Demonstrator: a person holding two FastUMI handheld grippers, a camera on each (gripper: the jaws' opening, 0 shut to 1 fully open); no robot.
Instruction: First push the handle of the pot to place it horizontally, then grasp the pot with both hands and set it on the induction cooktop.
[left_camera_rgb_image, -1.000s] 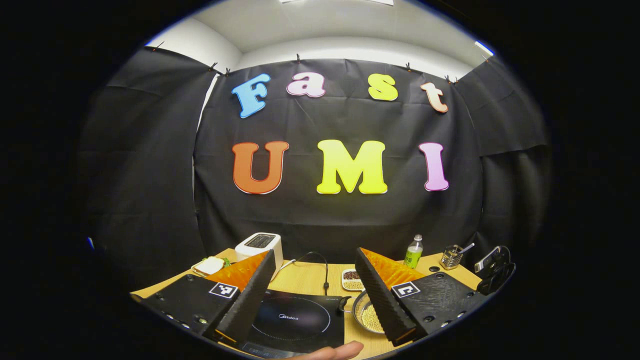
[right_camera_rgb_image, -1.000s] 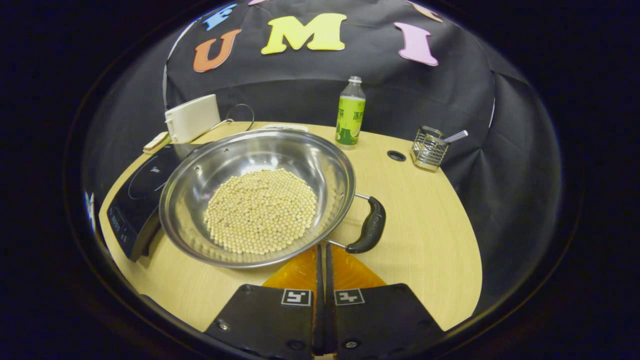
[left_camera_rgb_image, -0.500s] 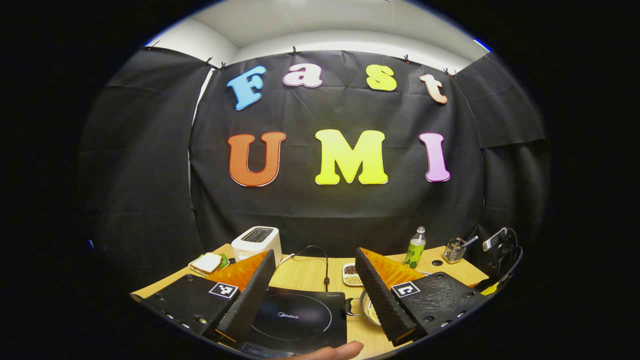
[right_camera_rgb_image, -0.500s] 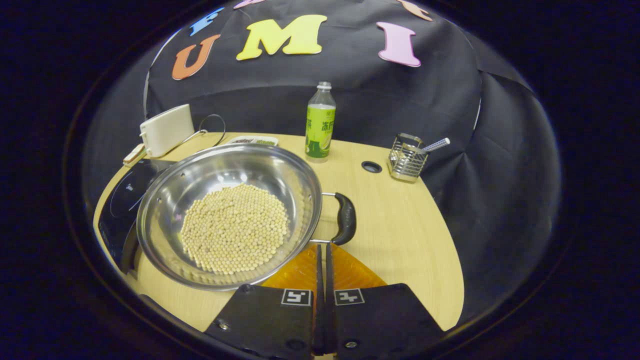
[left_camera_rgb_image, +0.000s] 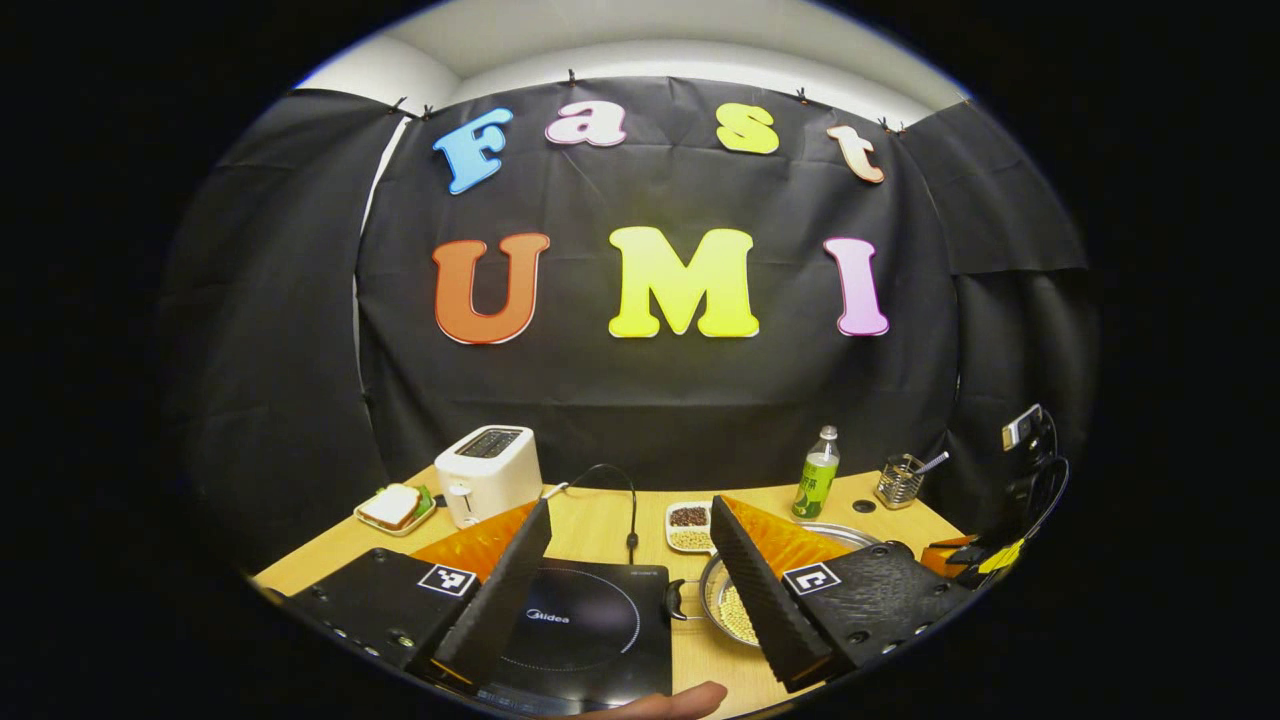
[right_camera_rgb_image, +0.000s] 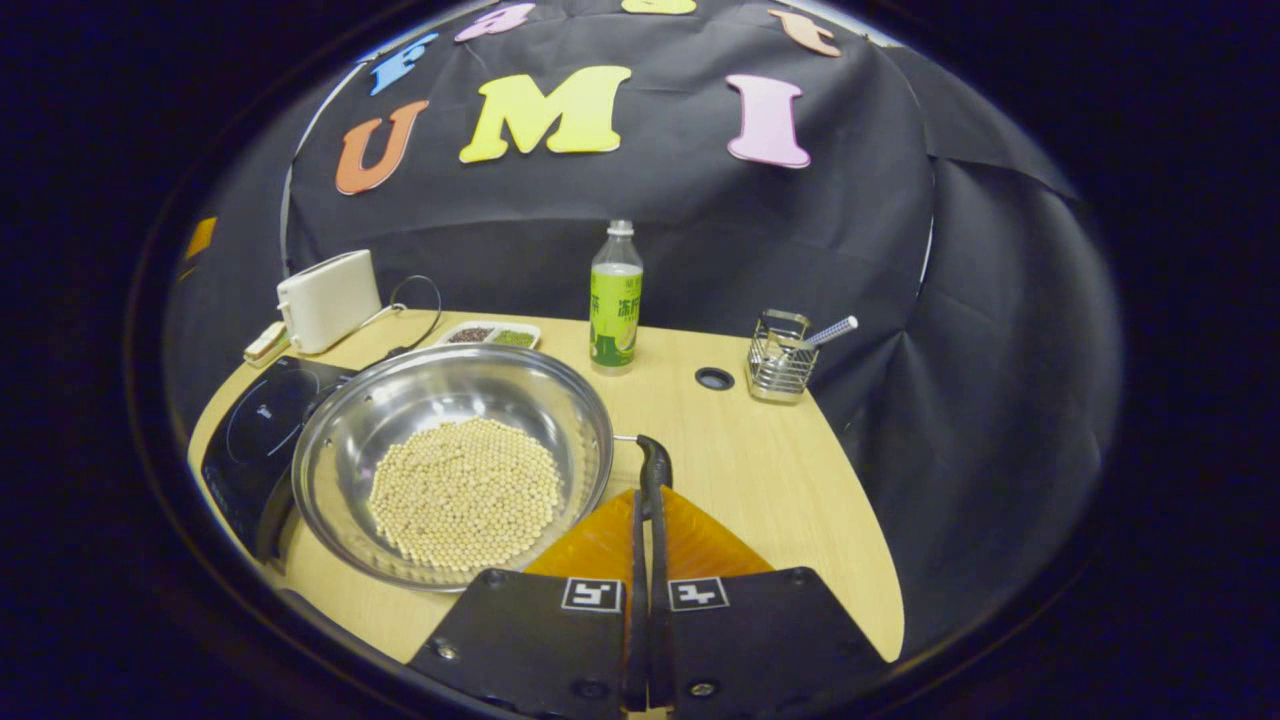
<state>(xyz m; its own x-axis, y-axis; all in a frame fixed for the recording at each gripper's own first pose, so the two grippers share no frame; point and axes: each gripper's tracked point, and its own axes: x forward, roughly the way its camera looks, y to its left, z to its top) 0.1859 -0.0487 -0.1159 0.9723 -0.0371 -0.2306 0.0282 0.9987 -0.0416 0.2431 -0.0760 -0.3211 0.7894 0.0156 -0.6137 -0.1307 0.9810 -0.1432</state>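
pot (right_camera_rgb_image: 455, 470): big steel one with pale beans in it, sitting just ahead-left of the right gripper's fingers, its far-left rim overlapping the edge of the induction cooktop (right_camera_rgb_image: 255, 425).

step in hand: looks like the handle-push part. I'd keep nudging with the closed tips low and sideways, slow enough that the beans aren't sloshing.

handle (right_camera_rgb_image: 655, 462): black, lying right at the fingertips, near-edge-on; can't tell if they're actually touching it.

right gripper (right_camera_rgb_image: 646, 520): fingers pressed together, pinching nothing.

left gripper (left_camera_rgb_image: 630, 585): fingers spread wide, holding nothing, hovering with the cooktop between them and the pot's other handle (left_camera_rgb_image: 678, 598) just inside the right finger.
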